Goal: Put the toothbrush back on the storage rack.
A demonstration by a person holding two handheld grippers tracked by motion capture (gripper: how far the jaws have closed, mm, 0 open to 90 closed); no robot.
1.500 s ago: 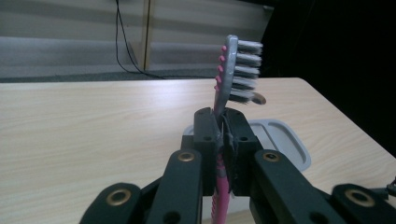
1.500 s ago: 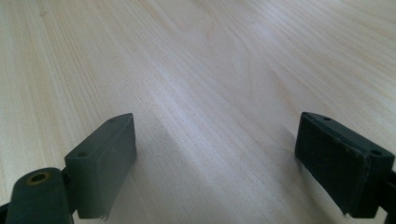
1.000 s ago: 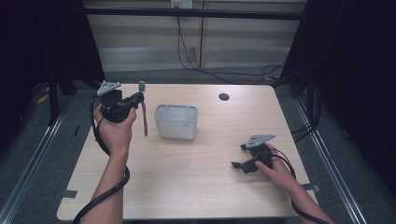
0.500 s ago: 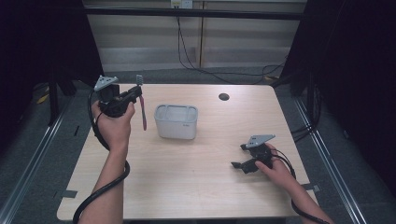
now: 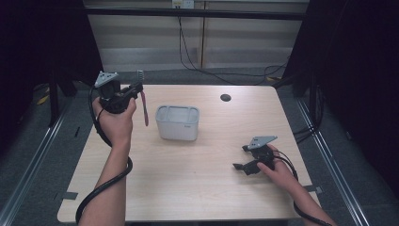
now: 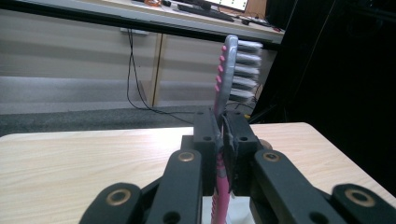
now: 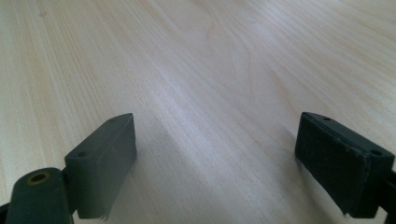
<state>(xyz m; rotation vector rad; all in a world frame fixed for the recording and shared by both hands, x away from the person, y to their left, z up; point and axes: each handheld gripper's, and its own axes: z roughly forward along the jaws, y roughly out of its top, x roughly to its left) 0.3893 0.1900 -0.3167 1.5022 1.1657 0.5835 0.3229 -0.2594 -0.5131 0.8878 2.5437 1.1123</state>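
Note:
My left gripper (image 5: 136, 89) is raised above the table's far left corner, shut on a pink and grey toothbrush (image 5: 144, 110). The brush stands nearly upright, bristle head up and handle hanging below the jaws. In the left gripper view the jaws of the left gripper (image 6: 223, 140) clamp the toothbrush (image 6: 227, 70) on its neck, with the white bristles facing right. A white rectangular container (image 5: 177, 123) stands on the table just right of the brush. My right gripper (image 5: 243, 157) rests on the table at the front right. In the right gripper view the right gripper (image 7: 229, 163) is open over bare wood.
The light wooden table (image 5: 207, 188) has a small black round hole (image 5: 225, 97) near its far edge. Dark floor and metal rails run along both sides. Cables trail from both grippers toward the front edge.
My left hand has lifted a little and drifted toward the far left with the toothbrush still clamped. The right hand and the container have not moved.

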